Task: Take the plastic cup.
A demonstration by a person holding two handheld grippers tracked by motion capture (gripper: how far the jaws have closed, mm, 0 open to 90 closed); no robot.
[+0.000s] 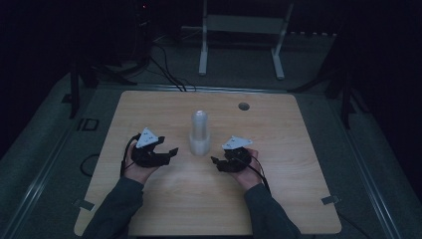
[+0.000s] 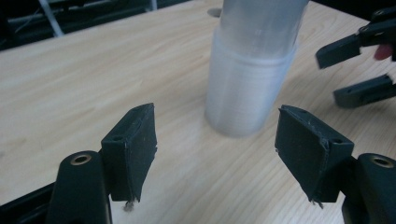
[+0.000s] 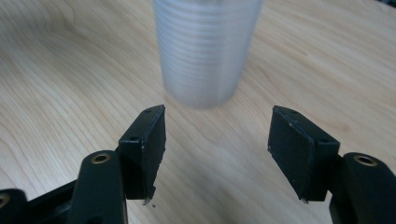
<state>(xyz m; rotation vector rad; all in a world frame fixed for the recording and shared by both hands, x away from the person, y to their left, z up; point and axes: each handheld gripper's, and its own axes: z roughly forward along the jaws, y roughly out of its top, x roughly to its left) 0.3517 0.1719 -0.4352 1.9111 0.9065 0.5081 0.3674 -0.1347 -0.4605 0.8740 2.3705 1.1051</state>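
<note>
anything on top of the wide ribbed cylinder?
A narrower translucent cylinder with a rounded top stands in the wide ribbed cylinder, or on it. The walls are cloudy, so what's inside either can't be seen.

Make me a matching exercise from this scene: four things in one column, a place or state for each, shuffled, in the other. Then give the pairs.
Things
1. left gripper
2. right gripper
3. clear plastic cylinder
4. round hole

Places or states
A. stands upright at mid-table
B. in the tabletop near the far edge
C. open, left of the cylinder
D. open, right of the cylinder

Pairs: 1-C, 2-D, 3-A, 4-B
</note>
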